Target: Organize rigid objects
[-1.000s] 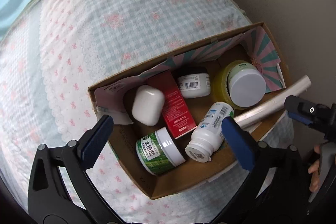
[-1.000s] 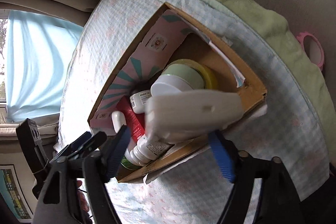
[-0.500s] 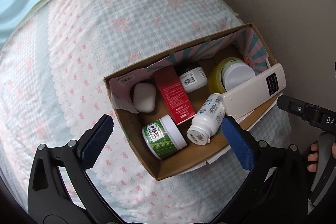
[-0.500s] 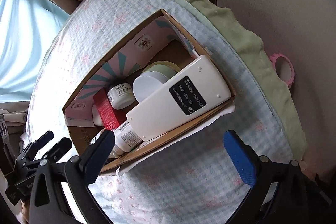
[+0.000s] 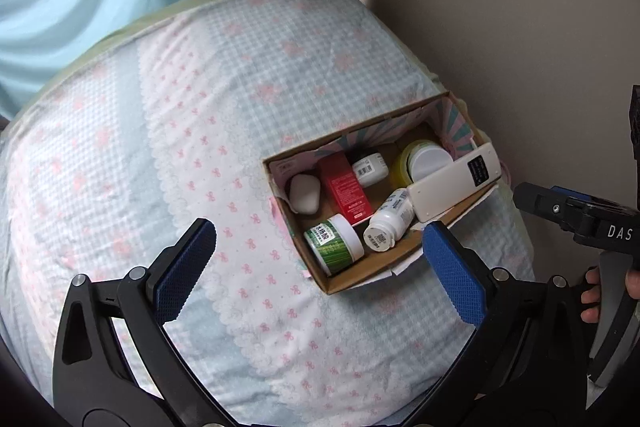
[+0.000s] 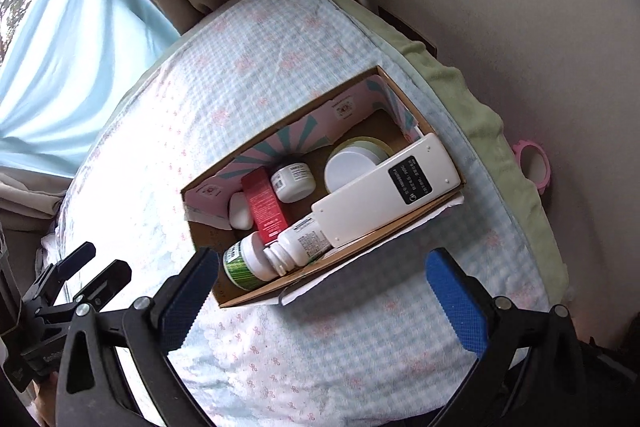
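A cardboard box [image 5: 352, 281] [image 6: 256, 301] sits on the bed. It holds a white remote [image 5: 454, 187] [image 6: 384, 193] face down across its right end, a white pill bottle [image 5: 390, 221] [image 6: 298, 243], a green jar [image 5: 334, 245] [image 6: 240, 267], a red box [image 5: 346, 187] [image 6: 264, 205], a white case [image 5: 305, 194], a small white jar [image 5: 370, 169] [image 6: 292, 181] and a yellow-green jar [image 5: 424, 159] [image 6: 352, 163]. My left gripper [image 5: 320, 263] is open and empty above the bed. My right gripper [image 6: 324, 291] is open and empty, back from the box.
The bed has a pale blue checked cover with pink bows [image 5: 160, 167] over a green sheet [image 6: 488, 131]. A beige wall [image 5: 520, 27] runs along its right side. Curtains [image 6: 80, 47] hang behind. A pink ring [image 6: 534, 165] lies by the wall.
My right gripper has let go of the remote, which now lies on the box's right end. Both grippers have pulled back and up from the box.
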The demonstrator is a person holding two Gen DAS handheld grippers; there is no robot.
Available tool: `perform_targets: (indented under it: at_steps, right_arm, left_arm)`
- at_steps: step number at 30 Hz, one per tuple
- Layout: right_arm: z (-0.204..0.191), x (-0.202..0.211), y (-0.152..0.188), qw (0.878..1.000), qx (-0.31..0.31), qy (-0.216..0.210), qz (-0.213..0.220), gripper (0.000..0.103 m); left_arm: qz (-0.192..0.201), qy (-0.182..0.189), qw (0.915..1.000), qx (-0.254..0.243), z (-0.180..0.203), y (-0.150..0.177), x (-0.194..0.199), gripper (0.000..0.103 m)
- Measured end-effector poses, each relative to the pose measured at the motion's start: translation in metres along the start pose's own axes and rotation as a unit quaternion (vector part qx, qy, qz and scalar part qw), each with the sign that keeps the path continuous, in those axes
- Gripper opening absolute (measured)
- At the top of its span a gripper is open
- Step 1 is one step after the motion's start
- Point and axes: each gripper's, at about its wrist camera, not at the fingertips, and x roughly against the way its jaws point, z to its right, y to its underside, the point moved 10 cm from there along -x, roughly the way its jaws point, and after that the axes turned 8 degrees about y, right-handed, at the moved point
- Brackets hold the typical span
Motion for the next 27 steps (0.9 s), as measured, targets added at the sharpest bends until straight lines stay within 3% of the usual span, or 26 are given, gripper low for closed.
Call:
perform_targets:
  at_steps: [4, 9, 13, 17, 22, 27]
  right_arm:
    - [-0.047, 0.062, 0.001, 0.996, 0.066, 0.006, 0.056, 0.103]
    - [-0.116, 0.148, 0.005, 0.978, 0.151, 0.001, 0.147, 0.103]
    - [-0.166, 0.207, 0.016, 0.96, 0.181, -0.022, 0.211, 0.103]
    - [-0.198, 0.243, 0.033, 0.947, 0.196, -0.045, 0.25, 0.103]
    - [-0.215, 0.264, 0.057, 0.932, 0.209, -0.049, 0.291, 0.103]
    - [-0.214, 0.271, 0.064, 0.925, 0.213, -0.039, 0.311, 0.103]
  left_arm:
    - [0.048, -0.004, 0.9989, 0.001, -0.012, 0.001, 0.075, 0.103]
    - [0.125, -0.039, 0.9913, 0.016, -0.038, 0.005, 0.179, 0.103]
    - [0.19, -0.068, 0.9784, 0.044, -0.062, 0.018, 0.255, 0.103]
    - [0.258, -0.104, 0.9581, 0.071, -0.082, 0.043, 0.318, 0.103]
    - [0.311, -0.14, 0.9371, 0.075, -0.092, 0.076, 0.361, 0.103]
    - [0.316, -0.152, 0.9331, 0.082, -0.093, 0.095, 0.37, 0.103]
